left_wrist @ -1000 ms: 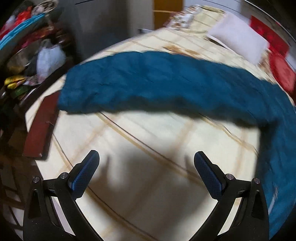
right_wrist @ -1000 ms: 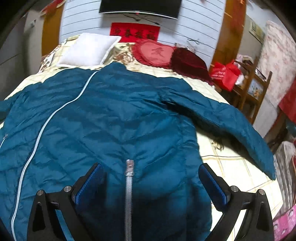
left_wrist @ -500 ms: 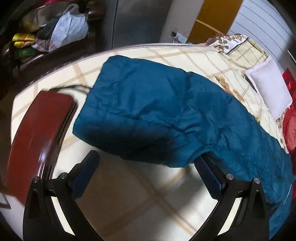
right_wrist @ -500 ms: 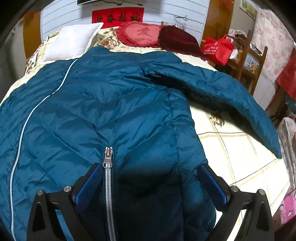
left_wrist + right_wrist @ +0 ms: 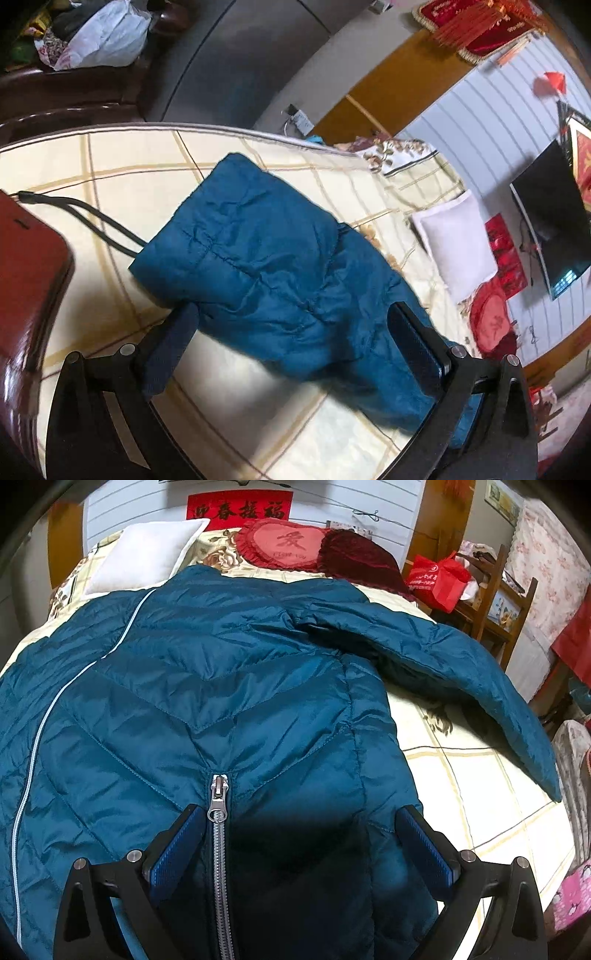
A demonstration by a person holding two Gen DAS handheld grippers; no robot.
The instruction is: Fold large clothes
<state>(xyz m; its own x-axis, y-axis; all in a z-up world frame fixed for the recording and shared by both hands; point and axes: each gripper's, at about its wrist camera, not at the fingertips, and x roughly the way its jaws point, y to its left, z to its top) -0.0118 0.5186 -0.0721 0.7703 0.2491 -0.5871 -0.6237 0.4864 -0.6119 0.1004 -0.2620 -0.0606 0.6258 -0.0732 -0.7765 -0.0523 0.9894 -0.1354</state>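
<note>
Two claws, both spread wide, and neither has hold of anything. Your left claw (image 5: 291, 350) hangs over the end of one sleeve (image 5: 266, 273) of the teal down jacket (image 5: 229, 686); its fingers straddle the sleeve's width, one over the checked bed sheet (image 5: 122, 166) at the near edge, the other over the fabric farther up the arm (whether either pad actually touches cloth, you cannot tell from here). That sleeve lies flat and diagonal across the bed, its cuff end near a black cord (image 5: 85, 218) and a dark red wooden footboard (image 5: 26, 280).

Your right claw (image 5: 301, 845) sits above the jacket's front panel, fingers apart on either side of a pocket zip (image 5: 218, 834) and the side seam. The jacket lies spread open-faced on the bed, its long white front zipper (image 5: 51, 709) running off to the left, its other sleeve (image 5: 454, 657) stretched out toward the right edge. A white pillow (image 5: 147, 554) and red cushion (image 5: 284, 546) sit beyond the collar.
</note>
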